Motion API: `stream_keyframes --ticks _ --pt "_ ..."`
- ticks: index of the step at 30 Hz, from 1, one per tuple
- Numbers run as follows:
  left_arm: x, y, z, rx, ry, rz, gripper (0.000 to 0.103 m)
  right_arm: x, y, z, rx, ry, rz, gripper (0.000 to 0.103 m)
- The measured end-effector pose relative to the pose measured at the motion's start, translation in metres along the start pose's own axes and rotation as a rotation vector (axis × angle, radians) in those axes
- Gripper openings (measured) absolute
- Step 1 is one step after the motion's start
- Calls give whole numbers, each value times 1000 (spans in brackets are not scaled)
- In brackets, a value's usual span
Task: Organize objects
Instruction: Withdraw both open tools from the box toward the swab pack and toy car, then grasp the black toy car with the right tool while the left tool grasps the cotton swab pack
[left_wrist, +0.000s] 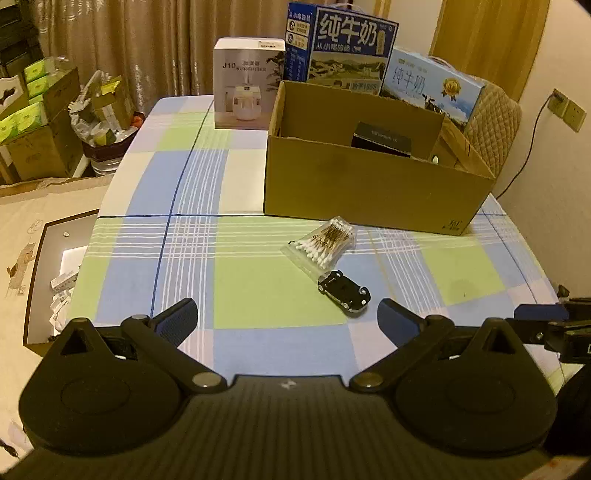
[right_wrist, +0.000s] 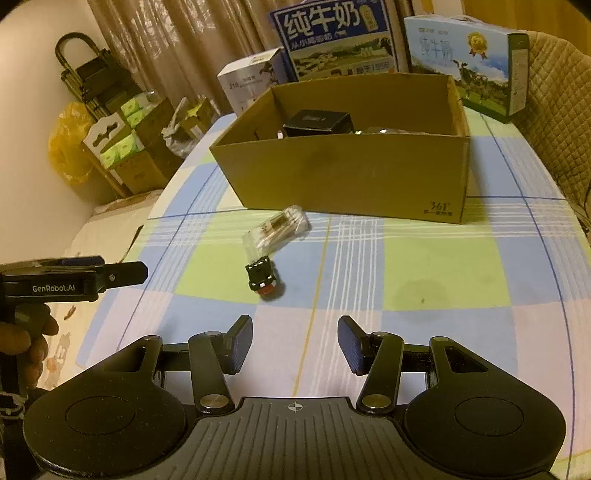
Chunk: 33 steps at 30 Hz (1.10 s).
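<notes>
Both grippers gape empty, left gripper (left_wrist: 288, 317) widest, right gripper (right_wrist: 295, 343) narrower, with the toy car (left_wrist: 343, 293) just beyond their fingertips.

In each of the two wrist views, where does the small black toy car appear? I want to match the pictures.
Left wrist view: the toy car lies right of centre, just ahead of the gripper's right-hand finger, below the bag of cotton swabs.
Right wrist view: the toy car lies left of centre, below the same bag.
Shared landmark: the open cardboard box behind both.
</notes>
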<state>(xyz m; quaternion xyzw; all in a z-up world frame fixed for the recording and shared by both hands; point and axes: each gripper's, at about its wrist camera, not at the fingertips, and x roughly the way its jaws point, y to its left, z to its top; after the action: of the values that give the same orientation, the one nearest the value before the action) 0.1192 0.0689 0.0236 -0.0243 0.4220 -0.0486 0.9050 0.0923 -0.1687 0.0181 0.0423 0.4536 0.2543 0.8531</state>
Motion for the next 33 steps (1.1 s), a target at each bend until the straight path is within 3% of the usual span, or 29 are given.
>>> stream_keyframes --ticks 17,21,25,28,33 --pt "75 34 9 61 50 46 102 97 16 28 -99 94 13 48" --pt "96 35 8 105 54 52 102 120 19 35 -123 114 24 48" --pt "108 34 9 164 48 -13 102 141 26 43 -166 131 25 48" --pt "118 34 14 215 46 4 102 156 32 48 -203 148 18 48" --pt "128 48 23 149 55 -2 102 179 37 50 -248 201 8 48"
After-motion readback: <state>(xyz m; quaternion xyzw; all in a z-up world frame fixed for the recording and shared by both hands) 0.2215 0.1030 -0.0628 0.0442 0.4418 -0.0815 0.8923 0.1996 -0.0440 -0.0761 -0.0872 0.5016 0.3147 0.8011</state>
